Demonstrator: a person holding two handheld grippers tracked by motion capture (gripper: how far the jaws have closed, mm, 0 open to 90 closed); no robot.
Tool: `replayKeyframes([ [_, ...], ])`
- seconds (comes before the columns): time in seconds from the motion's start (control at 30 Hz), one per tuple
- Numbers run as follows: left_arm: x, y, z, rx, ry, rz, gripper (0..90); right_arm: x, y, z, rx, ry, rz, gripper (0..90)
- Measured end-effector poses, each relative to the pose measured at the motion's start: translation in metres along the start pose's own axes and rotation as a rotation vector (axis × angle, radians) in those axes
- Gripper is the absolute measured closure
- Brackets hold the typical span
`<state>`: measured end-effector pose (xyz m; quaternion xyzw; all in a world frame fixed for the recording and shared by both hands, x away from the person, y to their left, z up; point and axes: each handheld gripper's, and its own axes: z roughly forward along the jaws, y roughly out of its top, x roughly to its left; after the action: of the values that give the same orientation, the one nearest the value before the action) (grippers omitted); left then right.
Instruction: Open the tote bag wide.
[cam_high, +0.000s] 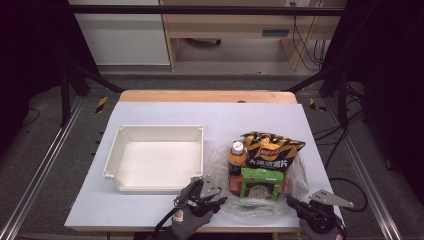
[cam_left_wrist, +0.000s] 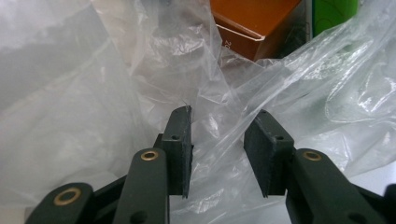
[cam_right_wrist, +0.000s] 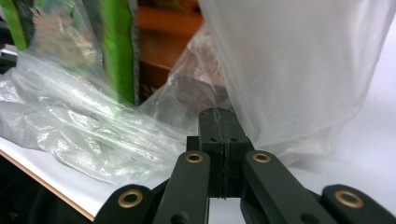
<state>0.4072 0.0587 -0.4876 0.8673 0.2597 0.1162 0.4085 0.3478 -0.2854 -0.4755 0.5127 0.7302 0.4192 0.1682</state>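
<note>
Left of centre in the high view sat a white tray (cam_high: 155, 162) on the pale table (cam_high: 150, 112), well apart from the action. Lower right of centre, a clear plastic bag (cam_high: 220, 160) lay spread on the table, packed with a yellow-and-black chip packet (cam_high: 272, 147), an orange-capped bottle (cam_high: 237, 155), a green box (cam_high: 259, 186) and a reddish-brown carton (cam_high: 234, 185). Those goods crowded the middle of the bag, so only its loose edges were free.

At the bottom edge, the left gripper (cam_high: 206, 192) lay against the bag's lower-left fringe. Along its own jaws in the left gripper view, the left gripper (cam_left_wrist: 224, 149) stood partly open, crumpled film (cam_left_wrist: 219, 126) running between the pads; I couldn't tell whether they pinched it. At the bottom right, the right gripper (cam_high: 295, 204) pointed at the bag's lower-right corner. Its own view showed the right gripper (cam_right_wrist: 223, 135) fully closed, pads pressed together, with the bag's film (cam_right_wrist: 289, 70) just above and beside the tips.
</note>
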Motion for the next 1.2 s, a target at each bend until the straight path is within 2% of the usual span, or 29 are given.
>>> replayKeyframes([
  [0.13,0.0,0.0,0.0,-0.001,-0.004,-0.003,60.3,-0.003,-0.003,0.006,0.052,-0.008,0.012,90.0],
  [0.27,0.001,0.0,-0.001,-0.009,-0.009,-0.012,57.7,-0.002,-0.002,0.009,0.069,-0.016,0.0,90.0],
  [0.37,0.004,-0.001,-0.004,-0.036,-0.04,-0.039,55.1,-0.001,-0.002,0.01,0.082,-0.018,-0.011,90.0],
  [0.47,0.004,0.001,-0.011,-0.07,-0.05,-0.048,53.9,-0.001,-0.001,0.012,0.105,-0.018,-0.011,90.0],
  [0.87,-0.007,0.026,-0.06,-0.235,-0.082,-0.019,50.5,-0.001,0.0,0.013,0.109,-0.019,-0.001,90.0],
  [1.0,-0.006,0.034,-0.065,-0.263,-0.082,-0.009,49.2,-0.001,0.0,0.013,0.108,-0.019,-0.004,89.5],
  [1.2,-0.005,0.043,-0.063,-0.268,-0.087,-0.005,46.0,0.0,0.0,0.013,0.109,-0.02,-0.007,89.4],
])
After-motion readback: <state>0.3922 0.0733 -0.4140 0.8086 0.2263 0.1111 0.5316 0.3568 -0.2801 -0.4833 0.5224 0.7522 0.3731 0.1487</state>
